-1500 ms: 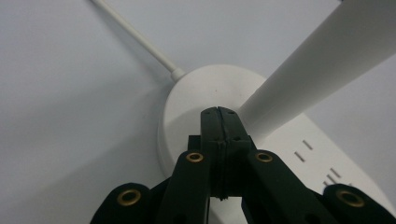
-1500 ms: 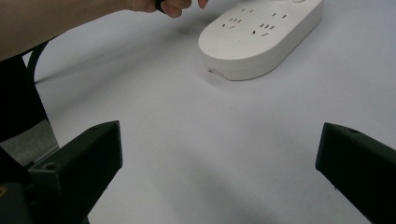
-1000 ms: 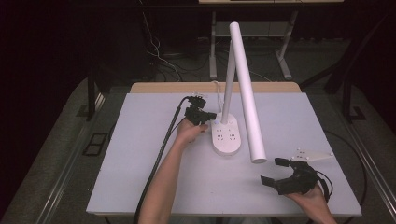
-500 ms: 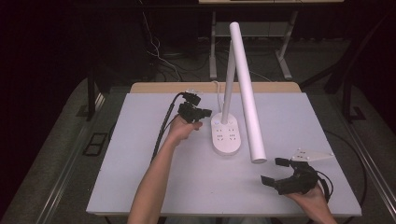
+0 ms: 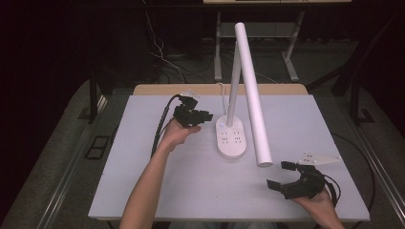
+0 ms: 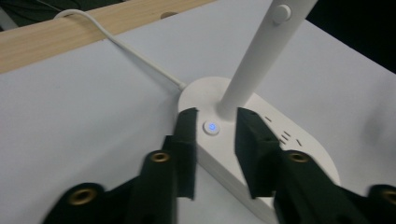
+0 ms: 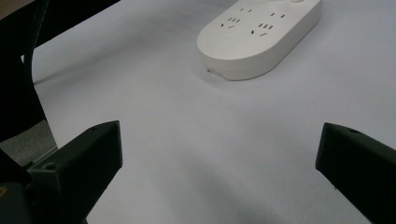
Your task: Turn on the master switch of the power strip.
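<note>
**Lamp base, centre frame, left jaws just parted**

Left gripper [image 6: 212,135] jaws just opening, astride lit blue button [image 6: 211,127] on lamp base [image 5: 232,138], clamping nothing. Right gripper [image 5: 288,174] lower right, spread wide, empty. Base's far end cut off in right gripper view.

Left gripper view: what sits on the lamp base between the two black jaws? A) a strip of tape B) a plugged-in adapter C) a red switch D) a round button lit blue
D: the round button on the lamp base, next to the stem, glows blue in the gap between the left gripper jaws, which stand apart and clear of it.
</note>
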Demonstrator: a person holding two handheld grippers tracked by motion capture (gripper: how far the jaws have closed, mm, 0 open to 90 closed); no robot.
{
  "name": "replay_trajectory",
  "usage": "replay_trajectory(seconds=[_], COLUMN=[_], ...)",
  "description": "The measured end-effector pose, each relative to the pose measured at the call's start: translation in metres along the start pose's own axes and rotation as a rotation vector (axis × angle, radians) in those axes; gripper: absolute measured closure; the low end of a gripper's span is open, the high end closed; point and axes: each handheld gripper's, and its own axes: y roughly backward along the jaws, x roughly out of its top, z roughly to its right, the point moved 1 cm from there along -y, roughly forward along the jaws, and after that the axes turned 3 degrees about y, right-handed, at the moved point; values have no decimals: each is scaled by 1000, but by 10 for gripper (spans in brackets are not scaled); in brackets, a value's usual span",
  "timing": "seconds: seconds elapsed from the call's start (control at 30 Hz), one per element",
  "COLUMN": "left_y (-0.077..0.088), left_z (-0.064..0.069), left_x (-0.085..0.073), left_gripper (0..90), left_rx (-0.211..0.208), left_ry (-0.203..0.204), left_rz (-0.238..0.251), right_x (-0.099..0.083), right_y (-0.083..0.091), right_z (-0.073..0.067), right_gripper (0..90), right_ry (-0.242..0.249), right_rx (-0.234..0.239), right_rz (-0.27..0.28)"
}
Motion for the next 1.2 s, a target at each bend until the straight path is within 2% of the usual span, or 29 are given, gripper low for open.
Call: replay_trajectory(seconds=[0.03,0.07,0.13,0.2,0.23,0.33,0.43,0.57,0.9,1.2], left_y=[4,6,12,18,21,30,37,46,74,89], left_z=[-1,0,0,-3,-4,-6,-6,-6,1,12], left_x=[-1,-3,-7,-10,-12,-19,-25,-32,-53,-75], left_gripper=[632,604,526,445,386,283,149,0,0,0], left_rx=[-6,-9,-12,-35,-40,-52,-42,-66,-42,-49], left_ry=[-7,9,10,27,22,15,16,43,50,46], left_rz=[-4,14,27,23,22,24,32,30,80,99], right_x=[0,0,0,0,0,0,0,0,0,0], right_y=[0,0,0,0,0,0,0,-1,0,0], right_z=[0,0,0,0,0,0,0,1,1,1], right_gripper=[1,1,1,1,1,1,1,1,1,1], right_ry=[-2,-3,-4,-4,-5,-7,-3,-4,-10,-12], right_rx=[1,1,0,-1,-2,-2,-2,-2,-2,-3], right_rz=[-1,-1,0,0,0,1,0,-1,1,1])
